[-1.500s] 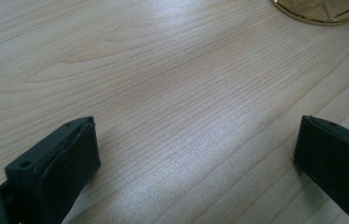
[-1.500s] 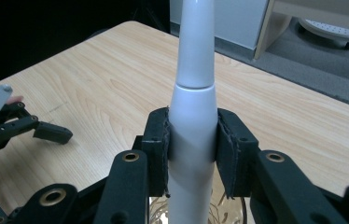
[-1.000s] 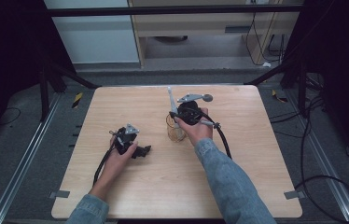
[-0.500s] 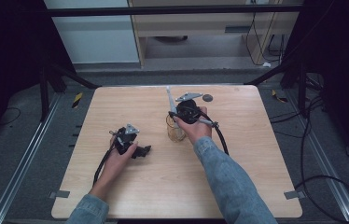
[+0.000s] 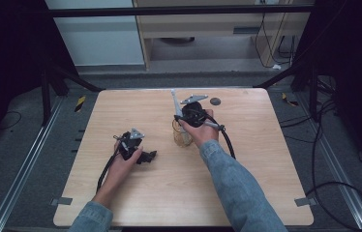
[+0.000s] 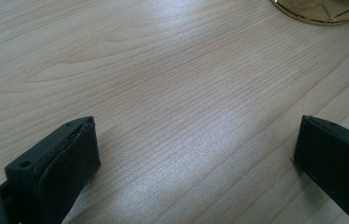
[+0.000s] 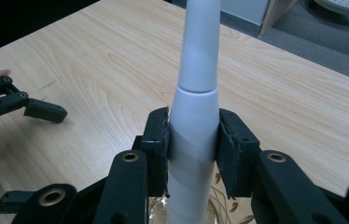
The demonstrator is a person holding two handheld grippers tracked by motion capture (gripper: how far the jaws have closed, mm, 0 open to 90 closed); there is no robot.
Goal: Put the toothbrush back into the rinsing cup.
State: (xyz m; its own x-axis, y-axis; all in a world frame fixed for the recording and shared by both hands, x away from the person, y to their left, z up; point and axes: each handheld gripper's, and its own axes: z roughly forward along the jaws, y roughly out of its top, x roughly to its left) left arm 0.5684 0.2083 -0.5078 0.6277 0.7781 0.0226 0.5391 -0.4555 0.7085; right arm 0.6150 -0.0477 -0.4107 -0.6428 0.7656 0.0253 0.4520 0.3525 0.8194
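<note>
The right gripper (image 5: pixel 179 112) sits near the middle of the wooden table (image 5: pixel 266 159), a little toward 12 o'clock. Its two black jaws squeeze a white stick-shaped tool (image 7: pixel 195 93), one jaw on each side of it. In the right gripper view the pads (image 7: pixel 158 144) press flat on the thick part of the tool. The tool stands almost straight up, and its thin end points away toward 12 o'clock. Its bottom end goes down into a see-through glass cup (image 5: pixel 182 136) with gold lines on it. The cup stands on the table right under the gripper, at 6 o'clock from it.

The left gripper (image 5: pixel 146 156) rests on the table at about 8 o'clock from the cup, well apart from it. Its jaws are spread wide with just bare wood between them, so it holds nothing. In the left gripper view the gold rim of the cup (image 6: pixel 324 11) peeks in at 1 o'clock.

A small dark round spot (image 5: pixel 215 101) lies on the table at 1 o'clock from the right gripper.
</note>
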